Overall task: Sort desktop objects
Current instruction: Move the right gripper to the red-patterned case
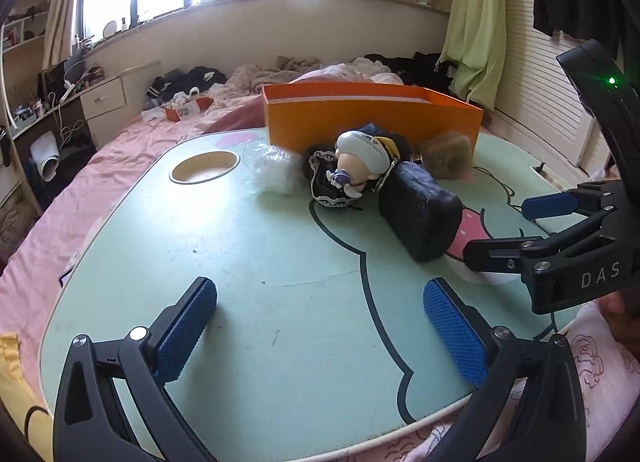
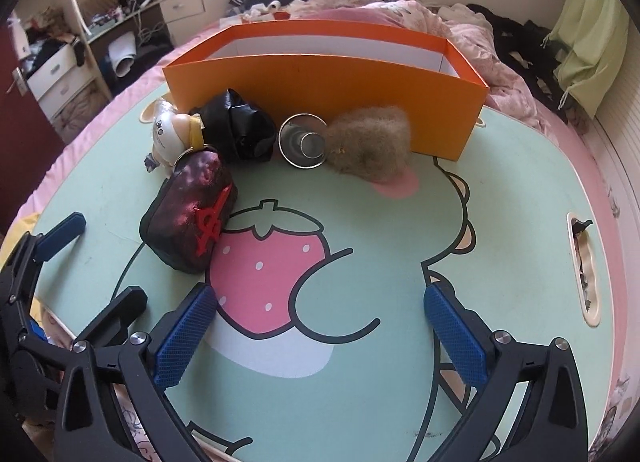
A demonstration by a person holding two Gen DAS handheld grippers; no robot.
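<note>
Both tongs, left and right, gape wide with nothing between them, low over the tabletop. The dark pouch lies ahead, the orange box beyond.

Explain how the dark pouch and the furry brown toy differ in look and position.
The dark pouch is smooth and shiny with a red emblem; the furry brown toy is fluffy and plain. The pouch lies away from the orange box, nearer the camera; the toy lies against the box wall. Both rest on the green table, ungrasped.
</note>
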